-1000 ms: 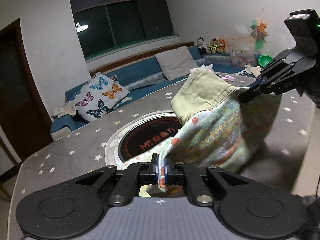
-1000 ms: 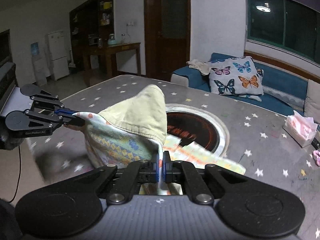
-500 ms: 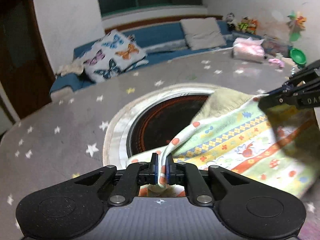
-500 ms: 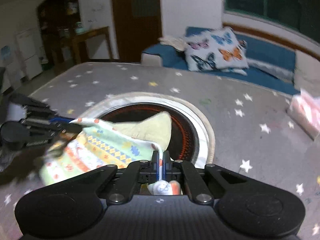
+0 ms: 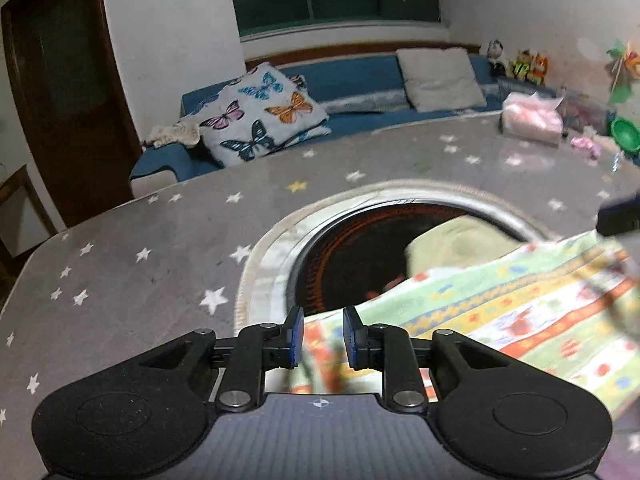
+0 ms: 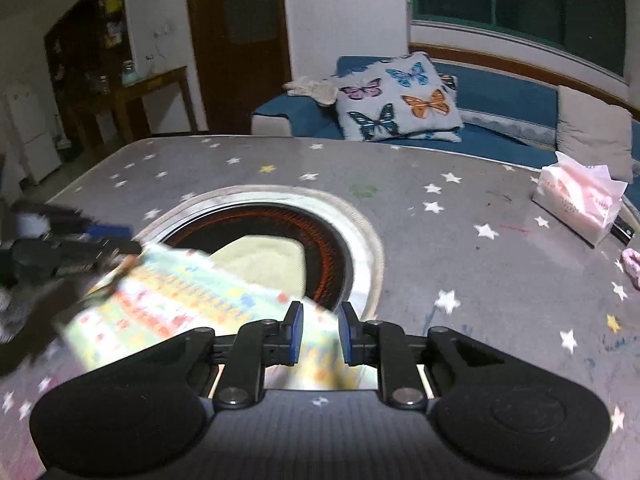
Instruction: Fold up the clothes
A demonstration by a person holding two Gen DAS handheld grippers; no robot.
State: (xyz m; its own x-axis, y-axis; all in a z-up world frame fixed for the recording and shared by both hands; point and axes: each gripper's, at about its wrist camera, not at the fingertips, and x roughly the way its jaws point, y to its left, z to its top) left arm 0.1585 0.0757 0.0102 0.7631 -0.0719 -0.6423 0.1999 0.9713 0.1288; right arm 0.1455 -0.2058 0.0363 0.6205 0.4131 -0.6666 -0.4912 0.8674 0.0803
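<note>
Cloth (image 5: 500,312) lies on the tabletop (image 5: 140,264), a patterned piece with rows of coloured stripes and small red and blue figures on a pale green ground. Its plain yellow-green underside shows where one corner reaches over the dark round inset (image 5: 360,248) in the middle of the tabletop; the rest spreads from that inset toward the near edge. Parts of it are blurred in both views.

In the left wrist view the left gripper (image 5: 320,336) sits over the cloth's near left corner, its two blue-padded fingers (image 5: 297,336) standing apart with a narrow gap, the cloth visible between and beneath them but not pinched. At the right edge of that view a dark, blurred piece of the right gripper shows just above the cloth's far corner.

In the right wrist view the right gripper (image 6: 319,334) is likewise over the cloth (image 6: 180,300), its fingers parted by a narrow gap and closing on nothing. The left gripper (image 6: 72,248) appears blurred at the left, touching or just beside the cloth's corner; I cannot tell which.

A tissue pack (image 6: 580,204) stands near the right edge of the tabletop, well apart from the cloth. Behind the tabletop a butterfly cushion (image 6: 400,100) rests on a blue sofa (image 6: 500,92).
</note>
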